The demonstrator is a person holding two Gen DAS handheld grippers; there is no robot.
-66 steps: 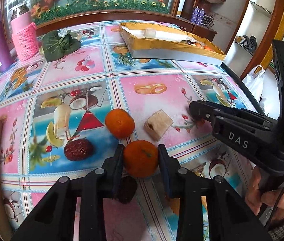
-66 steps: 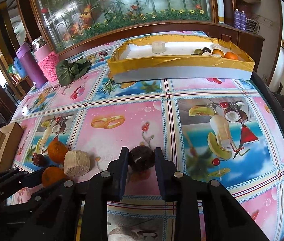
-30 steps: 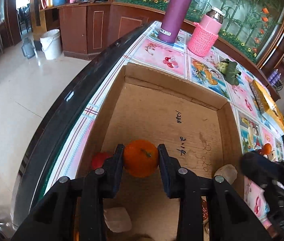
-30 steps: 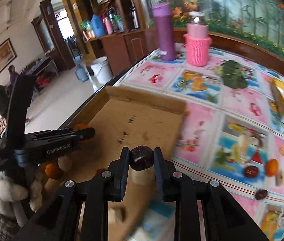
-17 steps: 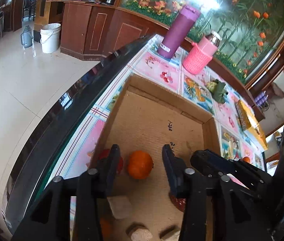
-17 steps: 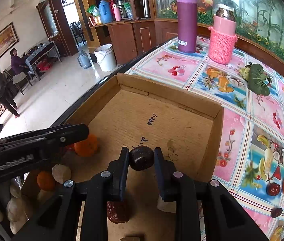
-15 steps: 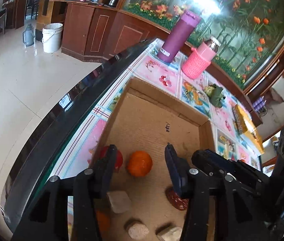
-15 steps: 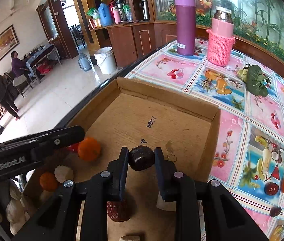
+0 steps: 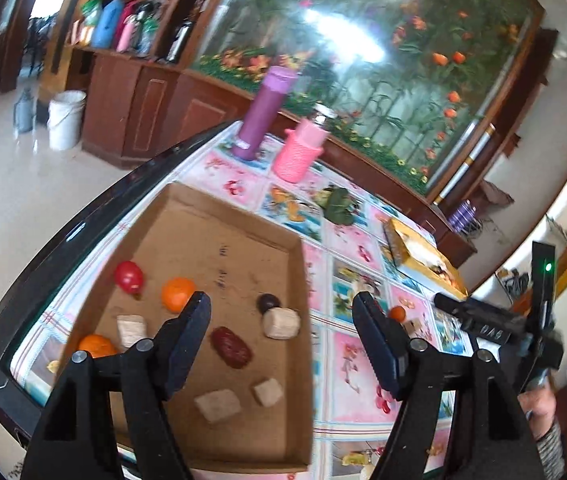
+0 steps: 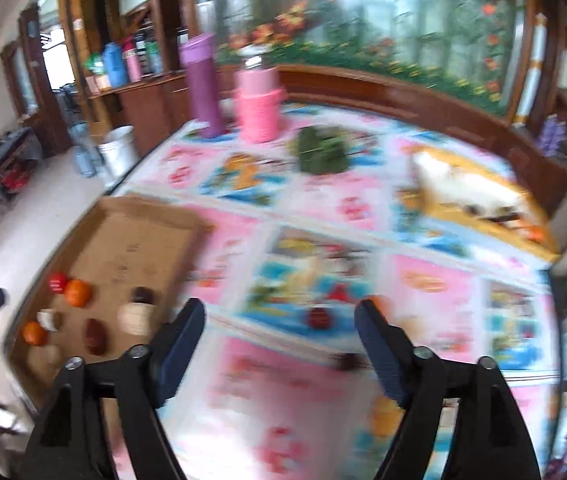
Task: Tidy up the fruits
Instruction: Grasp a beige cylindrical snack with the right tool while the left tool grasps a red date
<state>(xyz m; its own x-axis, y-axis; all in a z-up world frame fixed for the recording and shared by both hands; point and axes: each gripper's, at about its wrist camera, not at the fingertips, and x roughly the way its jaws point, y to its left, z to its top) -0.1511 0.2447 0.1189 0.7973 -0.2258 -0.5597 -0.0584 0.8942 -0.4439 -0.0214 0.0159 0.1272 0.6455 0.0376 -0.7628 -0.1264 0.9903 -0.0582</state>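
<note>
We see the table [image 9: 95,216] with its dark curved edge running along the left, and the cardboard box [image 9: 303,400] lies close to this edge, near the table's left corner; to the right of the box the printed cloth is open, with only a few small fruits on it. Our left gripper [image 9: 281,332] hangs above the right wall of the box, its jaws spread wide and holding nothing. Our right gripper [image 10: 279,336] is over the open cloth, also spread wide and empty; this view is blurred. In the box lie an orange [image 9: 178,294] just beside the left finger, a second orange [image 9: 97,346] near the front left corner, a red fruit [image 9: 129,277] by the left wall, a dark round fruit [image 9: 268,303], a red date [image 9: 230,347] between the fingers, and several pale cubes [image 9: 281,323]. Outside, an orange [image 9: 397,313] rests on the cloth beside the right finger. A yellow tray [image 9: 411,248] stands at the far right edge of the table and holds some small things that we cannot identify.
</note>
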